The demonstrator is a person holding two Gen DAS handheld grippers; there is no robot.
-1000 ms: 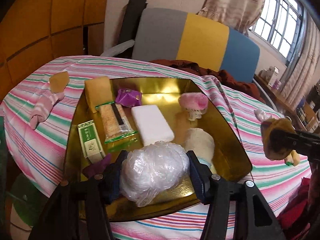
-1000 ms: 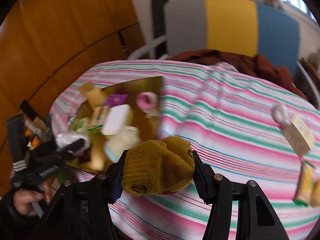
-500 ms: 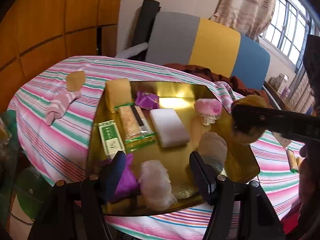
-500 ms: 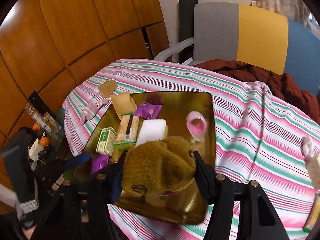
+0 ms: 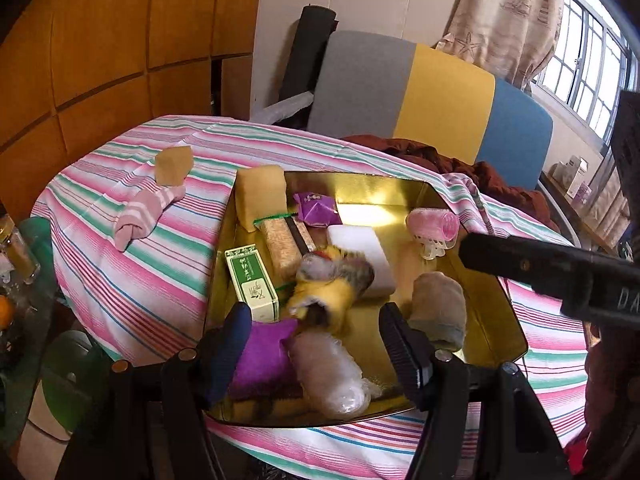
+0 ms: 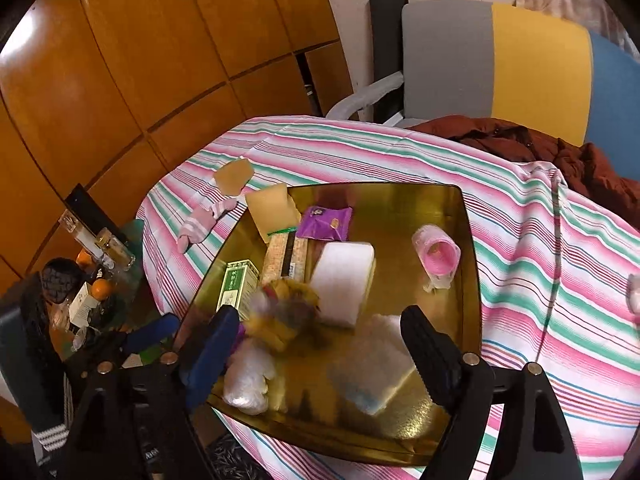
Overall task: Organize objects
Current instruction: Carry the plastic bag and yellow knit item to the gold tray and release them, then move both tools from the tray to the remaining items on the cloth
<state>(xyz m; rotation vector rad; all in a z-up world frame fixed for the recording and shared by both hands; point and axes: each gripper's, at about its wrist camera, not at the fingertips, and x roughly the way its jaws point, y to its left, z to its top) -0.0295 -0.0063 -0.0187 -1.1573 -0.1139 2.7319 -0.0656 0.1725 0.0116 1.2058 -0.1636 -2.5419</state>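
Where a pink, green and white striped cloth (image 6: 520, 248) covers the table, a gold tray (image 6: 468, 272) is set on it before orange wood panelling (image 6: 120, 80) and a grey, yellow and blue chair (image 6: 496, 60). The right gripper (image 6: 320, 344), its jaws just opened wide, is empty; the mustard sock (image 6: 288, 316) lies blurred in the tray. The left gripper (image 5: 316, 340) is held wide over a clear plastic wad (image 5: 332, 376).

wall: wood panels (image 5: 100, 40) | chair (image 5: 420, 96): grey-yellow-blue | window (image 5: 588, 64): daylight, curtain (image 5: 508, 16)
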